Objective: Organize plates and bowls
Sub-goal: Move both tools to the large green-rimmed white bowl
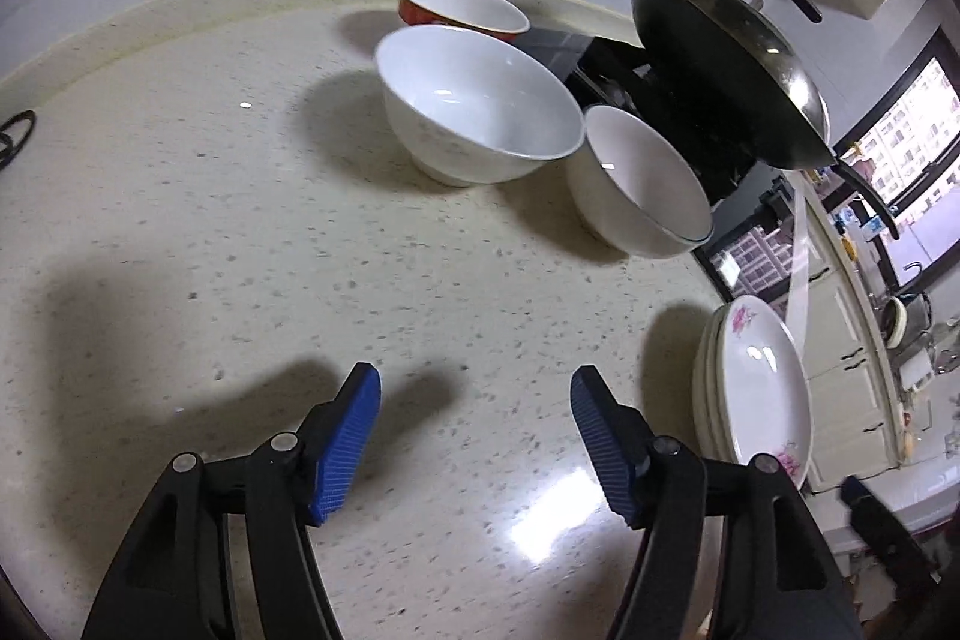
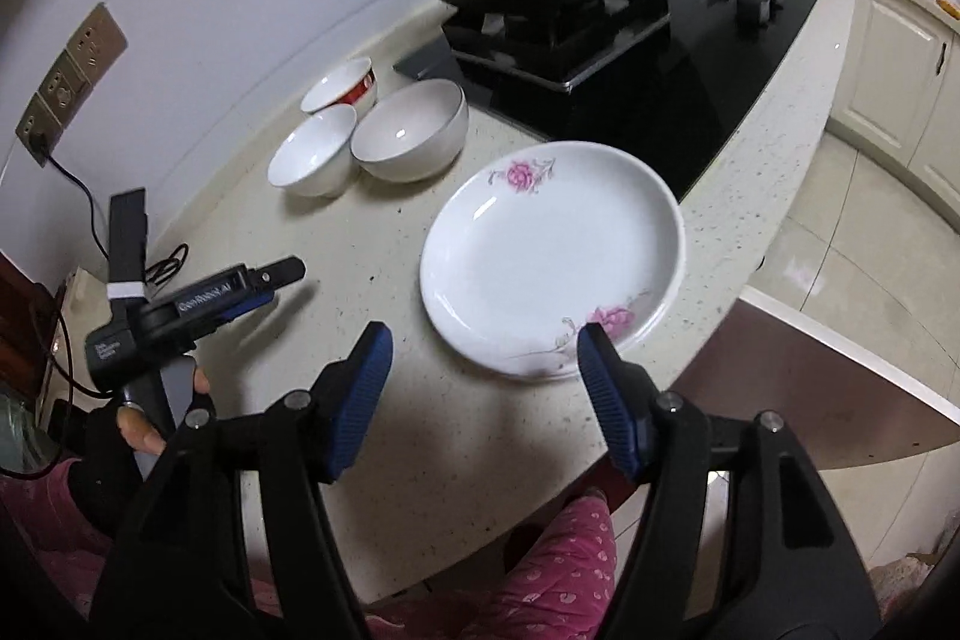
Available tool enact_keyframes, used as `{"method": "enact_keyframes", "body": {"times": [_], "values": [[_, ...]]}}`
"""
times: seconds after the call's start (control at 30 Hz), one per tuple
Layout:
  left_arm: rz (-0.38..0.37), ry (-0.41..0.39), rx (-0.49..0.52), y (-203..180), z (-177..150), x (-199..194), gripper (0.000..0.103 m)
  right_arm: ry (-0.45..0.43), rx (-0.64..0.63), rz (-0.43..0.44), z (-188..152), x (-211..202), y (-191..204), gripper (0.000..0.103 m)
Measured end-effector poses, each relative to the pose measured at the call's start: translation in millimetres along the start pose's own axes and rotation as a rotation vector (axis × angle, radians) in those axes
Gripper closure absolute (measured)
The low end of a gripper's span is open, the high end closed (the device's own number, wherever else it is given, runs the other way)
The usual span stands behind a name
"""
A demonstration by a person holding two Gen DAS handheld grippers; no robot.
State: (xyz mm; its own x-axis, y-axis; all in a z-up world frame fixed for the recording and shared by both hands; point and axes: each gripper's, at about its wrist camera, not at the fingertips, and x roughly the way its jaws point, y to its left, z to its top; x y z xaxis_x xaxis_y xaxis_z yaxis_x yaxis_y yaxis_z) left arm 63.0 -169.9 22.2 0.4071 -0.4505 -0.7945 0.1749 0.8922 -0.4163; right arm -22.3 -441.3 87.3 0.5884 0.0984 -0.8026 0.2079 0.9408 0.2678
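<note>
Judging handling: the plate stack [image 2: 552, 256], glazed ceramic near the bench's [image 2: 480, 460] front edge by the hob, is taken as heavy, slippery, brittle; the rim is best pinched. Three bowls [image 2: 411, 139] are clustered toward the back edge. Left claw [image 1: 474, 436] and right claw [image 2: 483, 391] are released, nothing held.

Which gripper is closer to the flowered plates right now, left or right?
Right. The right gripper sits at the near rim of the flowered plates; the left gripper is off to their side, over bare counter.

Right claw [image 2: 483, 388] gapes empty beside the flowered plate [image 2: 552, 259].
</note>
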Motion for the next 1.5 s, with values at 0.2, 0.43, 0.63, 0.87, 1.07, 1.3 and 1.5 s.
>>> {"method": "enact_keyframes", "body": {"times": [0.2,0.43,0.63,0.87,1.07,1.3,1.5], "values": [[-0.053,0.021,-0.010,-11.5,14.6,11.5,0.036,0.009,-0.003,-0.011,17.8,12.4,-3.1,0.036],[-0.122,0.048,-0.057,-19.5,26.5,28.7,0.036,0.007,-0.032,0.001,43.8,30.3,6.5,0.036],[-0.162,0.063,-0.097,-19.3,34.0,37.5,0.036,-0.011,-0.011,0.014,80.3,38.0,3.6,0.036],[-0.233,0.047,-0.181,-21.3,59.7,44.1,0.033,-0.034,-0.012,0.095,142.4,39.1,-1.4,0.036],[-0.264,0.047,-0.228,-24.0,67.7,50.5,0.032,-0.056,-0.032,0.094,171.7,32.5,-3.5,0.036],[-0.299,0.071,-0.312,-17.3,68.3,58.2,0.031,0.052,-0.018,0.111,164.4,74.3,6.0,0.036],[-0.288,0.067,-0.372,-15.9,73.3,66.3,0.030,0.146,-0.047,0.067,156.5,118.5,27.8,0.036]]}}
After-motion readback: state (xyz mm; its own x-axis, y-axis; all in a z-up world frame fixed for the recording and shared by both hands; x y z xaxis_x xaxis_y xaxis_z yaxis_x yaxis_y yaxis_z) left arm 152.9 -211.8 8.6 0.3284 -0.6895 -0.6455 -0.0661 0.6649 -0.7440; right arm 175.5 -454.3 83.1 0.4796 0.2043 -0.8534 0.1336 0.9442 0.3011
